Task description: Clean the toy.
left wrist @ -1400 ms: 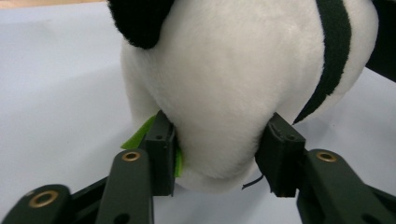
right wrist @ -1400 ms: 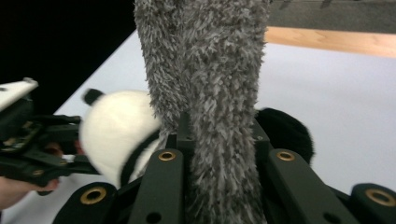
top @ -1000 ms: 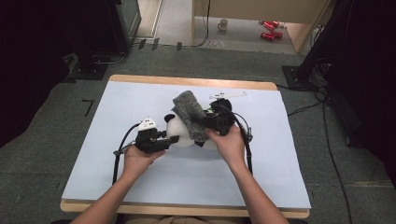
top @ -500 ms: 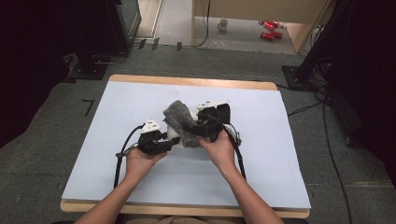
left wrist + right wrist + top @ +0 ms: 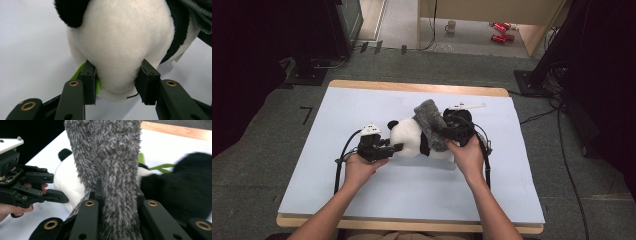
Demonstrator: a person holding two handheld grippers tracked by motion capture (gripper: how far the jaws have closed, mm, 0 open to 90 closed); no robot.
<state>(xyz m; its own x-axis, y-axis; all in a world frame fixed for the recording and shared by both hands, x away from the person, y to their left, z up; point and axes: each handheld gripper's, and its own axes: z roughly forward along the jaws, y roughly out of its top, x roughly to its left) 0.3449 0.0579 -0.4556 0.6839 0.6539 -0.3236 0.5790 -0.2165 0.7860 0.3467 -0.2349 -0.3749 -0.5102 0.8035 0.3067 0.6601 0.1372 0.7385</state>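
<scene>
My left gripper (image 5: pixel 396 147) sat left of centre in the high view, jaws pointing right, clamped on the white head of the panda plush (image 5: pixel 414 142). In the left gripper view the two black pads pressed into the plush (image 5: pixel 120 47) from both sides near the bottom of the frame, fur bulging between them; a bit of green (image 5: pixel 97 86) stuck out by the left pad. One black ear (image 5: pixel 71 11) showed at the top left.

My right gripper (image 5: pixel 443 134) was right of centre in the high view, just right of the panda, closed tight on a grey fuzzy cloth (image 5: pixel 432 122). That cloth lay diagonally over the panda's body, running up toward the middle of the frame. In the right gripper view the grey cloth (image 5: pixel 110 165) rose straight up the centre from between my jaws, squeezed at the bottom. Behind it lay the panda (image 5: pixel 66 180), white on the left and a blurred black limb on the right, with green leaf bits (image 5: pixel 160 167) at mid-right. My left gripper (image 5: pixel 56 195) showed at the left edge of that view, touching the white head.

The panda lay on its side at the middle of the pale blue table (image 5: pixel 362 200), touching both grippers. Both my hands (image 5: pixel 362 167) came in from the bottom of the high view.
</scene>
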